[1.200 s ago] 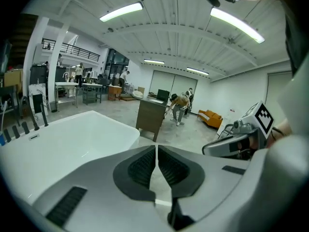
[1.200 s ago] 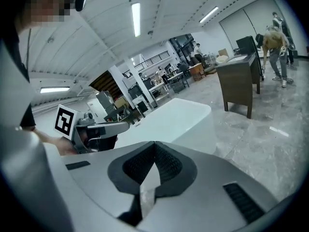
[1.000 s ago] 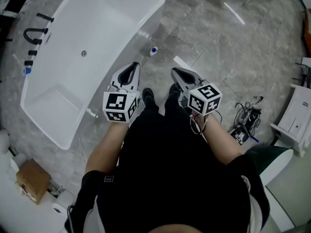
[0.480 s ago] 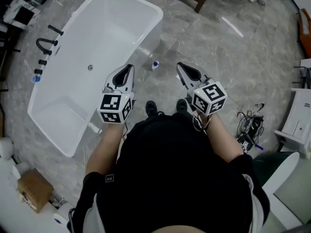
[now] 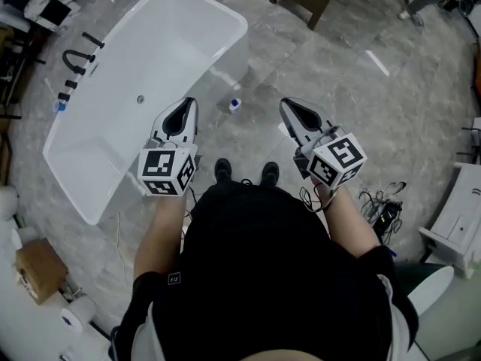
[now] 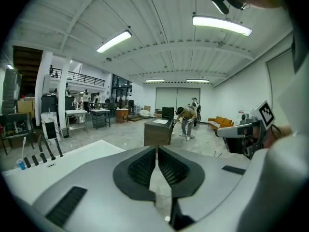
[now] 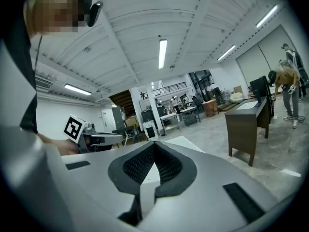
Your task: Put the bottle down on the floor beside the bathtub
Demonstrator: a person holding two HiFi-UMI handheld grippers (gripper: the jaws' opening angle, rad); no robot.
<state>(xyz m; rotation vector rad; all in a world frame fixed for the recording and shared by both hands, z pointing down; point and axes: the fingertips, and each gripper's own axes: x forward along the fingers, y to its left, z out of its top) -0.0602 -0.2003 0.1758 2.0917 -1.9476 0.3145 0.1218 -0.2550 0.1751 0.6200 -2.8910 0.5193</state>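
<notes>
The task looks done: the bottle [image 5: 235, 104] stands on the floor [image 5: 338, 74] at the bathtub's [image 5: 150, 59] 3 o'clock, and the left gripper [image 5: 187, 104] and right gripper [image 5: 289, 106] are empty, fingers together.

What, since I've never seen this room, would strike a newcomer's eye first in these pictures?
The big white bathtub lies aslant at the head view's upper left, on the grey stone floor. A blue-capped bottle sits on that floor by its side, ahead of the person's shoes. The left tool and right tool, both shut and empty, flank it in that view.
</notes>
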